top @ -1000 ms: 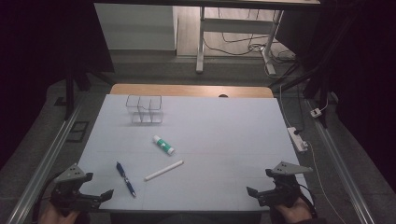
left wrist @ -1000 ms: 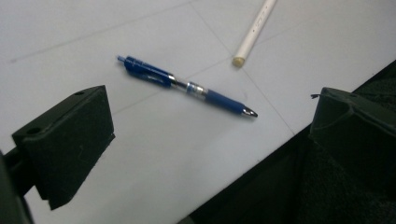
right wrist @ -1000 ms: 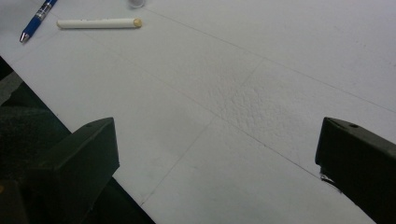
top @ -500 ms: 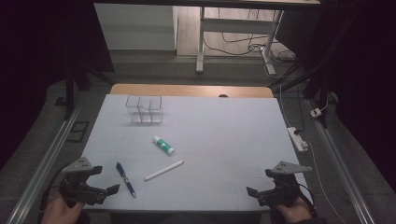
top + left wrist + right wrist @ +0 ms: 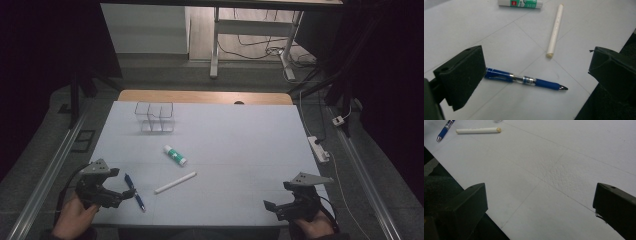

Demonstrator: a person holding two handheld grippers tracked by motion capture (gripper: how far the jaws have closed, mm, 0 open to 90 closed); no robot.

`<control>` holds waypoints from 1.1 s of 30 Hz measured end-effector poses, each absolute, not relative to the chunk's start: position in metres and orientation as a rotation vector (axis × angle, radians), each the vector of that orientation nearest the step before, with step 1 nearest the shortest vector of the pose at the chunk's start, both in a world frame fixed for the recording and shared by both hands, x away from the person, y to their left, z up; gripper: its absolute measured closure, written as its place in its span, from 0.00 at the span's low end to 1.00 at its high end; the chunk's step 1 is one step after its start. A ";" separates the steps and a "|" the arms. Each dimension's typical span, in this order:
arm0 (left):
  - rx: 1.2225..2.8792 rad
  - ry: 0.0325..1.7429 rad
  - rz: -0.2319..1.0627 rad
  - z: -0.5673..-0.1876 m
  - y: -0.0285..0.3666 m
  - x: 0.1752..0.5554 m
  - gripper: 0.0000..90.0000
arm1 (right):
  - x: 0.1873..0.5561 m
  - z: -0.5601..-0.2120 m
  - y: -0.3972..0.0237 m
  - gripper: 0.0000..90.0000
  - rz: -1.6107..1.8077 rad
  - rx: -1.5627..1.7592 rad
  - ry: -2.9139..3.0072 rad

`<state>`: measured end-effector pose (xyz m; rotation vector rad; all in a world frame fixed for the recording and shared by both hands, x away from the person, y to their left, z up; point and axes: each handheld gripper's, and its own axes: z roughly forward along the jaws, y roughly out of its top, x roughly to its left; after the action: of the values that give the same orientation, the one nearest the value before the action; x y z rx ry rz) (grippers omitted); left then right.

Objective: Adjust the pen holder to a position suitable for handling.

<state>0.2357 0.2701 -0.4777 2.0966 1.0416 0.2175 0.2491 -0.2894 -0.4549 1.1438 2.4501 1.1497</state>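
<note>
— Black jaws on the left gripper (image 5: 125, 194): how wide?

— Spread wide, gripping nothing. In the left gripper view the blue pen (image 5: 524, 80) lies flat on the white table (image 5: 240, 150) between them, its clip end just beside one jaw; contact can't be judged.

— And the right gripper (image 5: 272, 206)?

— Also wide, empty, over bare table at five o'clock.

— Other items?

— White stick (image 5: 175, 182) just beside the pen; glue stick (image 5: 175, 155) toward twelve; clear organiser (image 5: 154, 117) at eleven.

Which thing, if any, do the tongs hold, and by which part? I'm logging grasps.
Nothing is held. The left tongs stand open around the blue pen without touching it; the right tongs are open over the bare table.
</note>
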 end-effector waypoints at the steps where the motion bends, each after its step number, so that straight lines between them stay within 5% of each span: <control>1: 2.102 1.040 0.217 -0.478 0.269 0.238 0.01 | 0.249 -0.455 -0.289 0.00 1.150 1.144 2.450; 33: 2.122 0.953 0.197 -0.466 0.251 0.335 0.00 | 0.251 -0.456 -0.290 0.00 1.157 1.155 2.469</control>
<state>0.3354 0.2505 -0.4664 2.1215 0.9532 0.1965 0.2509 -0.2897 -0.4556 1.1551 2.4687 1.1568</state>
